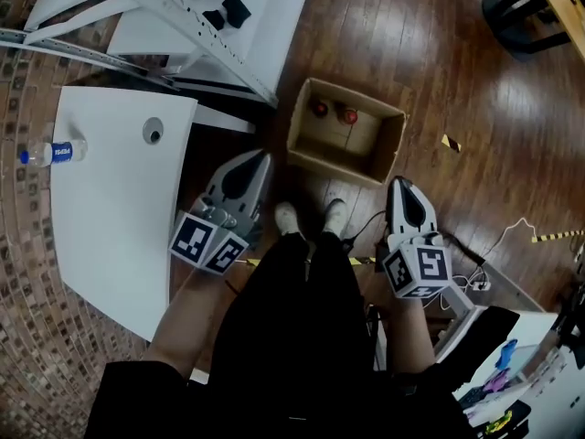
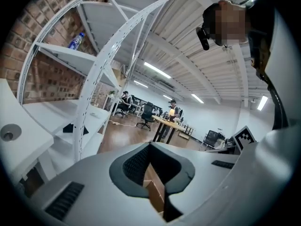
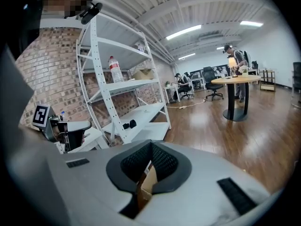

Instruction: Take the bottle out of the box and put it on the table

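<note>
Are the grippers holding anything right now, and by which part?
Nothing is held. The left gripper and right gripper are both shut and empty; two bottles sit in the box, untouched.

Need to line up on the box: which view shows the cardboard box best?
The head view: the whole open cardboard box on the floor, two red-capped bottles inside. Both gripper views show only a cardboard-coloured sliver past their jaws.

Brown cardboard box (image 1: 335,164), white table (image 1: 110,210), blue-labelled bottle (image 1: 53,153), dark brown wooden floor (image 1: 457,71), reddish brick wall (image 3: 47,69)
</note>
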A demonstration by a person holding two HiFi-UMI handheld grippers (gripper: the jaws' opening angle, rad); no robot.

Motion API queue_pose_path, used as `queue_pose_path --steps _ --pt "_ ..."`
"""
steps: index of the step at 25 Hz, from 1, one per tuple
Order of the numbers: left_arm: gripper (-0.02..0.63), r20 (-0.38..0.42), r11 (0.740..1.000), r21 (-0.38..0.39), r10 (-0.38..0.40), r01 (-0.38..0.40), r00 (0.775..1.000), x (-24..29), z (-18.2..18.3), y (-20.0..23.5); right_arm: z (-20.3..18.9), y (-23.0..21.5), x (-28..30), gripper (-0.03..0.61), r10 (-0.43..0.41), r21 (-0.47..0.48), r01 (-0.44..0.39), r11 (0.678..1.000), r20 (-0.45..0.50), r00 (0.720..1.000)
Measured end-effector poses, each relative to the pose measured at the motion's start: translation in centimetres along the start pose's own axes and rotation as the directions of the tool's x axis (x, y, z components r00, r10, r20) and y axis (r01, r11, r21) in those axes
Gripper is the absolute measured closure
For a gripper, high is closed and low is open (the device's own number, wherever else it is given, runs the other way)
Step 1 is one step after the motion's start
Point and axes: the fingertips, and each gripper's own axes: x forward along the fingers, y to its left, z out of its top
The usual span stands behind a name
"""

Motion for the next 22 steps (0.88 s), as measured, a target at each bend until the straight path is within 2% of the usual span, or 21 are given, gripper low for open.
queue_pose_path --steps 4,11,16,18,22 --pt "0.611 -0.038 0.999 -0.017 0.027 -0.028 0.999 1.3 -3.9 2.2 -4.0 -1.1 3.0 0.577 -0.006 -0.011 0.005 1.0 -0.056 0.998" --pt "0.611 -0.162 0.994 -0.049 0.091 -0.1 0.983 5.1 -14.2 6.7 -11.9 -4.0 9.5 0.577 0.015 -0.016 -0.019 1.0 -0.195 0.981" --pt "0.607 -0.255 0.99 -0.082 0.093 -0.117 0.963 7.3 -19.4 9.2 -16.8 -6.3 14.0 0.577 0.021 0.017 -0.016 1.0 -0.348 0.937" --pt "0.607 -0.268 0.99 -0.076 0.091 -0.115 0.959 7.9 -20.6 10.0 -17.5 -6.8 15.0 0.577 0.024 0.012 -0.021 1.0 -0.358 0.933" --pt "0.607 -0.238 0.994 -0.04 0.086 -0.098 0.967 9.6 -23.2 12.9 -19.5 -9.1 18.2 0.577 0.018 -0.034 -0.03 0.999 -0.313 0.95"
